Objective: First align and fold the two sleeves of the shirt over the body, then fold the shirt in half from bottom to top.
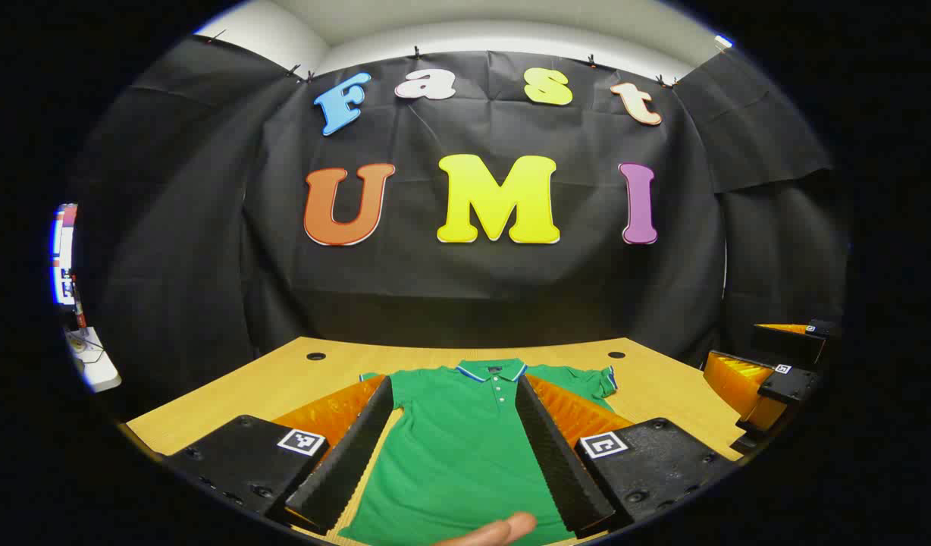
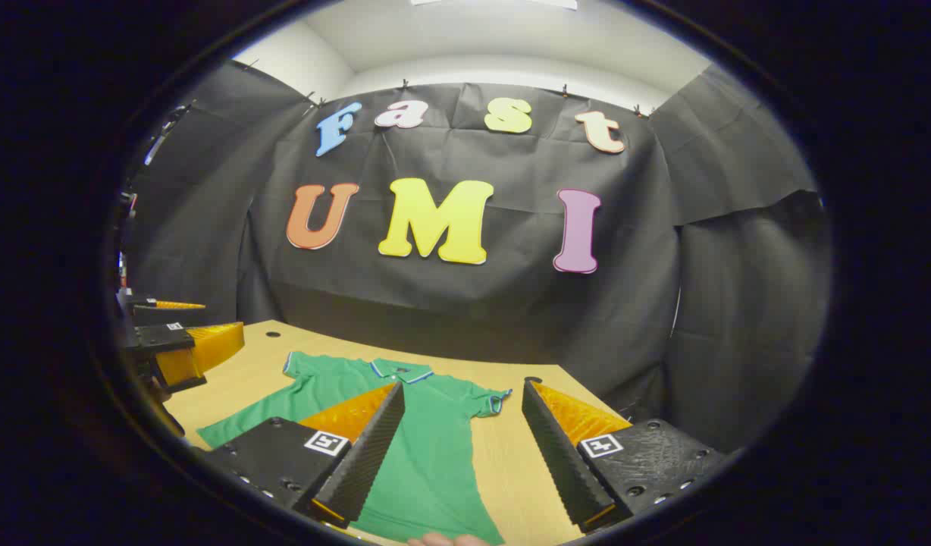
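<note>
A: Start nearest. How do the claws stand?

B: In the left gripper view the left claw (image 1: 454,455) hangs above the shirt (image 1: 458,447), its fingers spread wide with nothing between them. A fingertip (image 1: 503,528) shows at the bottom edge, by the hem. In the right gripper view the right claw (image 2: 462,455) is just as wide open and empty, over the shirt's right side and the bare worktop (image 2: 526,470).

A: And the shirt itself?

B: Flat on the worktop, front up, collar (image 1: 493,370) at the far end, both sleeves out to the sides. No fold has been made yet, I'd say.

A: So what could go wrong?

B: Thin, limp cloth lying flat. A claw coming down may pinch both layers, or scrape past and miss. Drag a sleeve (image 2: 490,400) across and the body could slide or bunch, leaving the sleeves uneven.

A: Anything farther off?

B: The right sleeve lies close to the worktop's edge, and the cable holes (image 1: 315,356) sit near the shoulders; a trailing cuff could catch.
</note>
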A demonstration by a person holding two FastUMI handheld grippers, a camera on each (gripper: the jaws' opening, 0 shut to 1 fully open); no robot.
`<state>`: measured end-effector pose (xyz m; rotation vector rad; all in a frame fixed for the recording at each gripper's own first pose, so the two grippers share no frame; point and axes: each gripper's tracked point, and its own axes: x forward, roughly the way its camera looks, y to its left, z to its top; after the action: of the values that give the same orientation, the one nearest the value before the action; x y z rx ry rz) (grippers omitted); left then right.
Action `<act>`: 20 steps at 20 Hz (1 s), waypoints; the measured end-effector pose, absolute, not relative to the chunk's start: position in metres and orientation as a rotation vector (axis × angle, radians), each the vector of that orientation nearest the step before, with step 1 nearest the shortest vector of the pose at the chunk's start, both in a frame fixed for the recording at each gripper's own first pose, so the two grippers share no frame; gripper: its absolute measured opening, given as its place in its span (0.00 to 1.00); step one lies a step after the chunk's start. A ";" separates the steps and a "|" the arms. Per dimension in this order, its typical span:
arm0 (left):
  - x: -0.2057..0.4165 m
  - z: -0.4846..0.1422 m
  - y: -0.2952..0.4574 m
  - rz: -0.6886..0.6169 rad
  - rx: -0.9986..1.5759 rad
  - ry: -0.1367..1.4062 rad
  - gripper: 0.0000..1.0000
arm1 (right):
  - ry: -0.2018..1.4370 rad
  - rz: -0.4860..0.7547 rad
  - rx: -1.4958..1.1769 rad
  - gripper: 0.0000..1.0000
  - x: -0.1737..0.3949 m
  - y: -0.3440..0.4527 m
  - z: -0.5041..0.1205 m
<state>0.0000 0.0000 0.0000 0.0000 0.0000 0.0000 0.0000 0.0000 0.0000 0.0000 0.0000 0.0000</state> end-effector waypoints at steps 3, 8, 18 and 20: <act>0.002 -0.002 0.013 0.032 -0.009 0.013 1.00 | 0.028 0.032 0.022 0.96 0.002 0.012 -0.003; 0.005 -0.005 0.027 0.050 -0.014 0.025 1.00 | 0.043 0.081 0.000 0.95 0.006 0.034 -0.012; 0.005 -0.007 0.031 0.051 0.017 0.040 1.00 | 0.117 0.090 0.083 0.94 0.020 0.031 -0.025; 0.004 -0.006 0.029 0.051 0.019 0.041 1.00 | 0.120 0.084 0.081 0.95 0.019 0.026 -0.027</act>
<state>0.0044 0.0285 -0.0063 0.0194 0.0412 0.0514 0.0191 0.0262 -0.0272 0.0812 0.1204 0.0844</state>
